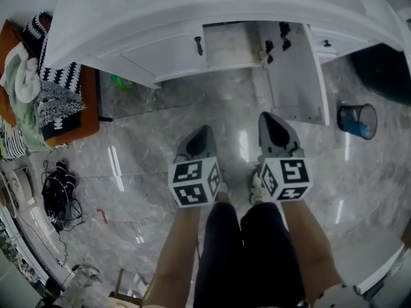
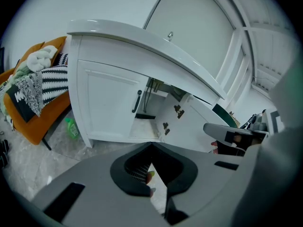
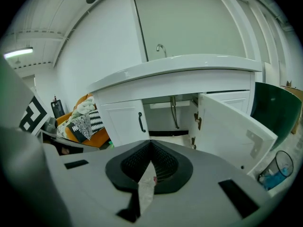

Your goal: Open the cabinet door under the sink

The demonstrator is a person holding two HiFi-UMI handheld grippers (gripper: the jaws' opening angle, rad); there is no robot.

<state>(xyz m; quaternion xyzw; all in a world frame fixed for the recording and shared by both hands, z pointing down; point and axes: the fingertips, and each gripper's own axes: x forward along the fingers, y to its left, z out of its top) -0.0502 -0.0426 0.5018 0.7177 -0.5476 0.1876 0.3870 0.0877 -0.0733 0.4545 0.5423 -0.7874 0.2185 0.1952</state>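
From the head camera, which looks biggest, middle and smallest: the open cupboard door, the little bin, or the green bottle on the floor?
1. Open cupboard door: biggest by far.
2. Bin: middle.
3. Green bottle: smallest, just a small green patch beside the cabinet.

This looks like a room in a home, most likely a bathroom or wash area. A long white counter (image 3: 189, 67) curves along the wall with a chrome faucet (image 3: 161, 47) rising behind its edge. Beneath it are white panelled cabinets with black handles. One cabinet door (image 3: 232, 126) stands open, showing a drain pipe (image 3: 174, 110). The floor (image 1: 192, 114) is glossy grey marble-pattern tile. Household clutter surrounds it: an orange chair (image 1: 87, 124) heaped with clothes (image 1: 54, 82), a green bottle (image 2: 72, 126) on the floor beside the cabinet, a mesh wastebasket (image 1: 357, 119), and a tangle of black cables (image 1: 61, 197).
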